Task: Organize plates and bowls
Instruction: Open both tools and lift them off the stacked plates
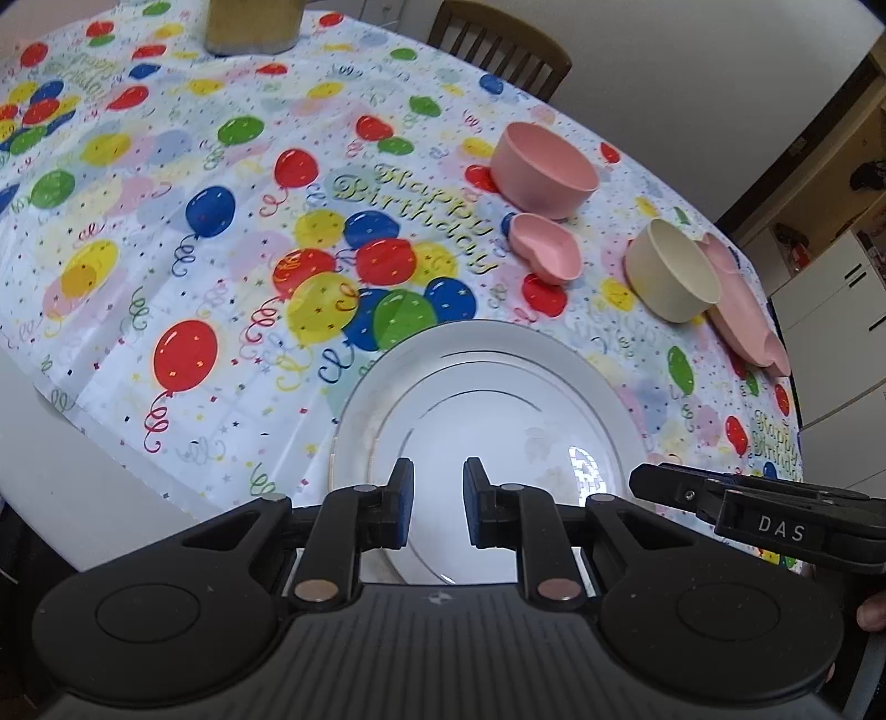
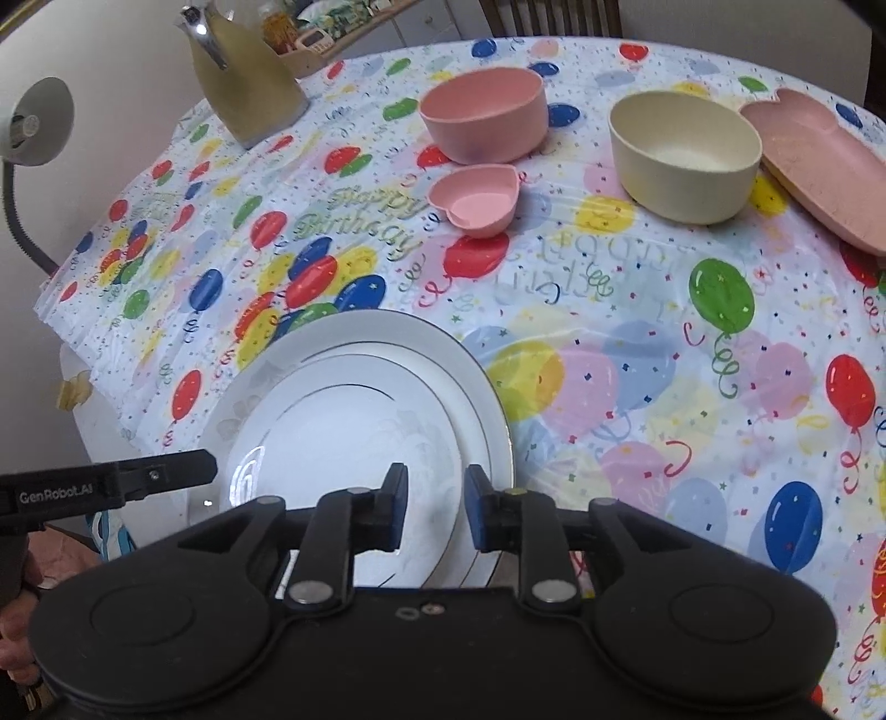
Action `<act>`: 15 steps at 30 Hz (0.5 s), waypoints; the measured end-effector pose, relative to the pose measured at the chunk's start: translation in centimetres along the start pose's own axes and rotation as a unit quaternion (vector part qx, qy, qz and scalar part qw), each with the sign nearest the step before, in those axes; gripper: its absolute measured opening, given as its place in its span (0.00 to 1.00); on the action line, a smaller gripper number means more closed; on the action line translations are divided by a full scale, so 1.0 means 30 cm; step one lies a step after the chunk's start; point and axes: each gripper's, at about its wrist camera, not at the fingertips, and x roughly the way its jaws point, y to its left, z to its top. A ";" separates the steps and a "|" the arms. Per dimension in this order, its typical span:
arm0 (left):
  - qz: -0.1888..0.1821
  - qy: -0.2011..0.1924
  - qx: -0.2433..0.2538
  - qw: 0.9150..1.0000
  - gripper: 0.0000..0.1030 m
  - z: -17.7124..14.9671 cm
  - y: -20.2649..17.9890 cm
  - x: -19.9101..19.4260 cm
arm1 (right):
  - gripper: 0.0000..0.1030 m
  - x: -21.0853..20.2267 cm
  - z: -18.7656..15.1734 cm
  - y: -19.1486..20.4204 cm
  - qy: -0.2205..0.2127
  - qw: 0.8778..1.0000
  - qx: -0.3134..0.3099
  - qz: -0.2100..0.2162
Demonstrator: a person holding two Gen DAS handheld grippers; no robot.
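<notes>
White plates point(image 1: 498, 399) stacked, a smaller one on a larger one, lie at the near table edge; they also show in the right wrist view point(image 2: 354, 399). My left gripper point(image 1: 437, 501) is open just above their near rim, empty. My right gripper point(image 2: 434, 507) is open above the plates' near right rim, empty. Farther back stand a pink bowl point(image 1: 542, 169) point(image 2: 484, 113), a small pink heart-shaped dish point(image 1: 545, 246) point(image 2: 476, 199), a cream bowl point(image 1: 673, 268) point(image 2: 684, 155) and a pink heart-shaped plate point(image 1: 745, 307) point(image 2: 819, 160).
A balloon-print tablecloth point(image 1: 194, 232) covers the table. A beige jug point(image 2: 243, 83) stands at the far left, its base visible in the left wrist view point(image 1: 252, 25). A wooden chair point(image 1: 498, 41) stands behind the table. A desk lamp point(image 2: 33, 122) is at the left.
</notes>
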 end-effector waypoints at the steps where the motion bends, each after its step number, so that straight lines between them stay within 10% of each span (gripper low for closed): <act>1: -0.001 -0.004 0.005 1.000 0.18 -0.003 -0.015 -0.011 | 0.26 -0.018 -0.003 0.007 -0.006 1.000 -0.003 0.001; 15: -0.019 -0.060 0.050 0.997 0.24 -0.070 -0.239 -0.140 | 0.49 -0.292 -0.080 0.002 -0.101 0.994 -0.045 0.000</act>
